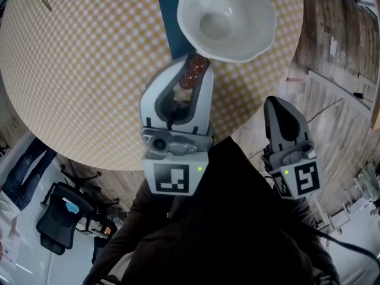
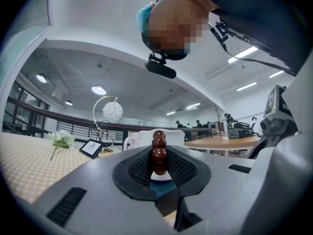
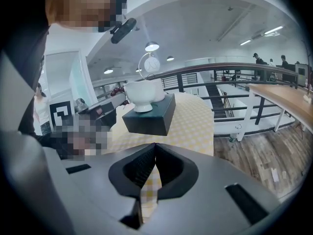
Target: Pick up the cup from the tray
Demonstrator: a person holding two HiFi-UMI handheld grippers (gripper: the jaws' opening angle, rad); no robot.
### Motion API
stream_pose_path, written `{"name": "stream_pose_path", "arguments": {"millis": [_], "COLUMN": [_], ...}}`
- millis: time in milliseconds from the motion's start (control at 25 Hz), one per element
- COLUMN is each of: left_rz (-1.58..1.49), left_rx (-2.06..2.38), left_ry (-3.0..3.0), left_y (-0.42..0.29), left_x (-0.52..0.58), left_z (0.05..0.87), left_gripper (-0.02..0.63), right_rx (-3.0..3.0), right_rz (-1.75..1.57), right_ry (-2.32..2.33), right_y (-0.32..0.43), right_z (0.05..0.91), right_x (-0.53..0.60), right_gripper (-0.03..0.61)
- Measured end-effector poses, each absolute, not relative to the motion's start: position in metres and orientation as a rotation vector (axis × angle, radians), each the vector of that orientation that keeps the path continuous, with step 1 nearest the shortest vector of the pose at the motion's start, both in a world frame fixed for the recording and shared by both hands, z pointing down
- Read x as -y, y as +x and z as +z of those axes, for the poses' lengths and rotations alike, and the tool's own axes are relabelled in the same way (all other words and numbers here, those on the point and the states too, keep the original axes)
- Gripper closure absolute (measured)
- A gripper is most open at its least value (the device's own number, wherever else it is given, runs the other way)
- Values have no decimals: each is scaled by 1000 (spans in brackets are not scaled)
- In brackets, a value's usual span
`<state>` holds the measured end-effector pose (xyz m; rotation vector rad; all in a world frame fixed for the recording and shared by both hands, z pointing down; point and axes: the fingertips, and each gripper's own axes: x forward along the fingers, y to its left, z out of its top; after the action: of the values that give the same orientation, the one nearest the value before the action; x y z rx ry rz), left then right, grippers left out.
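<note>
The left gripper's [image 1: 193, 70] jaws pinch the brown beaded handle [image 2: 158, 153] of the white ceramic cup [image 1: 228, 19]. The cup stands on the dark blue tray [image 3: 149, 119], so the lift remains. The right gripper's [image 3: 155, 155] jaws are pressed together, empty.

A checkered round table [image 1: 89, 70] stands on wood flooring [image 1: 332, 105] by a railing [image 3: 220, 70].

Tray [image 1: 168, 33] largely hidden beneath the cup [image 1: 228, 16]

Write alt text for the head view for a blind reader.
From above, the left gripper clamps the brown beaded handle of a white cup on a dark blue tray, on a yellow-checked round table. The right gripper hangs shut and empty off the table's edge.
</note>
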<state>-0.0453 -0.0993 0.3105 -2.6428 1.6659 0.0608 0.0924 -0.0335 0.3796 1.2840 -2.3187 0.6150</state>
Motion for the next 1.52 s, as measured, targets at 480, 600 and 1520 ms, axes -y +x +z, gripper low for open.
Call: {"name": "stream_pose_path", "arguments": {"millis": [480, 600, 1520], "left_rz": [-107, -200, -740], "left_rx": [-1614, -1618, -1434], "left_ry": [-2741, -2767, -2820], "left_y": [-33, -36, -6], "left_x": [96, 97, 93], "left_z": [341, 342, 351], "left_gripper": [509, 484, 513], "right_rx": [2343, 2353, 2425], "right_rz": [639, 642, 696], "right_ry": [1281, 1270, 1316], "right_y": [96, 92, 106], "right_z": [393, 390, 386], "right_x": [38, 35, -1], "right_gripper": [571, 571, 571]}}
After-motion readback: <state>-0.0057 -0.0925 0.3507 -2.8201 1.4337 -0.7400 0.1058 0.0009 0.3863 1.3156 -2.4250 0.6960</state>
